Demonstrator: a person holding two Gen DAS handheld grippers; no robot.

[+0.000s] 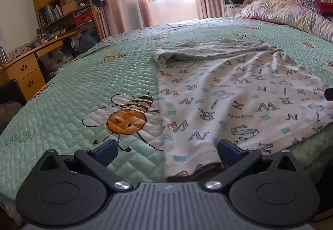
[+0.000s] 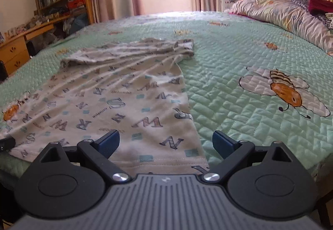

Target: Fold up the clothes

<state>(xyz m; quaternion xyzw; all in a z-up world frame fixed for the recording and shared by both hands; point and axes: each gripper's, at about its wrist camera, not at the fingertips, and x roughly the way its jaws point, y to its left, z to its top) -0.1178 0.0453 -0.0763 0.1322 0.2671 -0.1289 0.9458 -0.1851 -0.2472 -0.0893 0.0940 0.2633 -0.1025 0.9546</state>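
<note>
A white cotton garment printed with grey and blue letters (image 1: 239, 96) lies spread on the mint-green quilted bedspread with embroidered bees (image 1: 72, 88), its hem at the near edge of the bed. The far end of the garment, towards the window, is already turned over into a rumpled band (image 2: 133, 50) running across its width; the sleeves appear gathered there, though the bunching hides exactly how. The long body panel is flat, faintly creased, and unfolded.

The left hand-held gripper (image 1: 166, 150) has its blue-padded jaws spread wide over the near left hem corner, one pad over the bedspread and one on the cloth, nothing pinched. The right hand-held gripper (image 2: 166, 142) is likewise wide open, straddling the near right hem corner, holding nothing.

Judged progress: an early fold at the top is done; the lengthwise or hem-to-collar folds are left. The paired stance at both hem corners suggests the next fold starts from the hem.
</note>
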